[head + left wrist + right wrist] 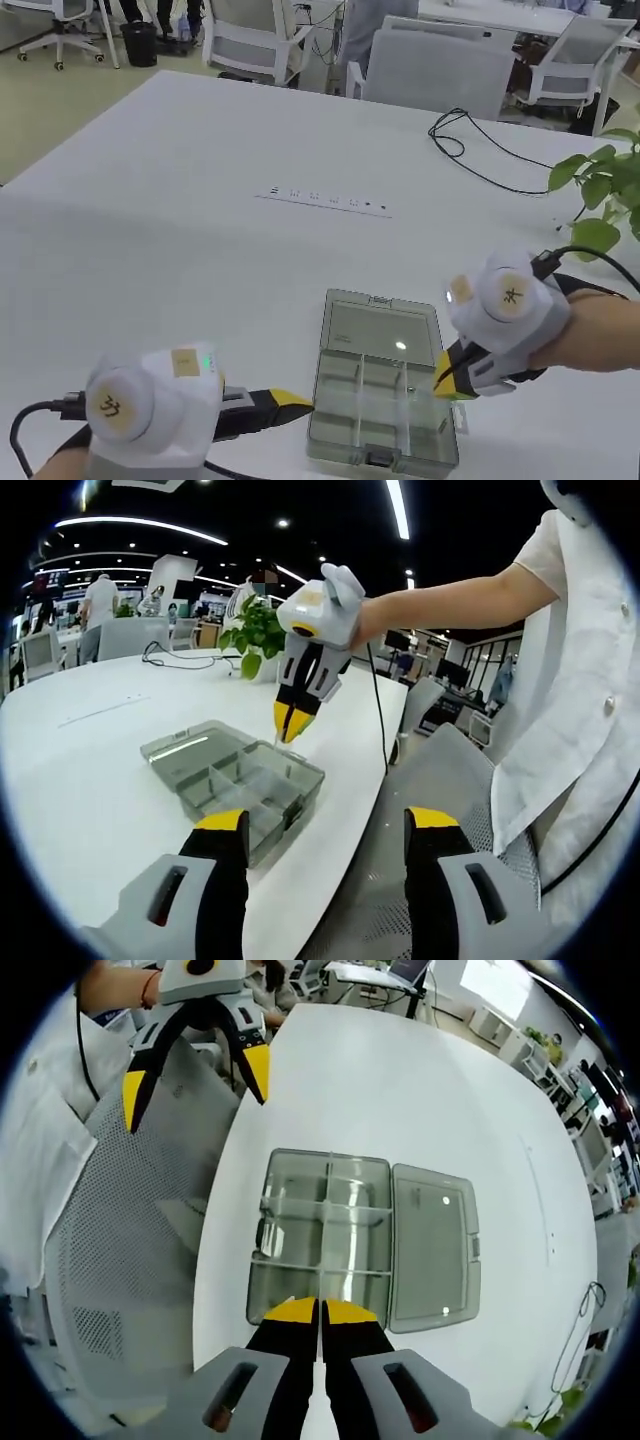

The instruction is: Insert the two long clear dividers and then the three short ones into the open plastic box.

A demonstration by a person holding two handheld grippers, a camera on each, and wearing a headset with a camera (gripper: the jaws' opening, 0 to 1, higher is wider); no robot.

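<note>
We see the open plastic box [318, 415] at lower centre of the head view on the white worktop [200, 250], with clear dividers [330, 1206] standing inside. The right gripper [447, 383] has its fingers closed over the box's right side. The left gripper [285, 404] is just left of the box, fingers spread wide.

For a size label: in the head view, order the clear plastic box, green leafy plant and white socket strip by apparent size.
1. Open clear plastic box, nearest the camera.
2. Green leafy plant, cut by the picture's edge.
3. Thin white socket strip, farther away.
</note>
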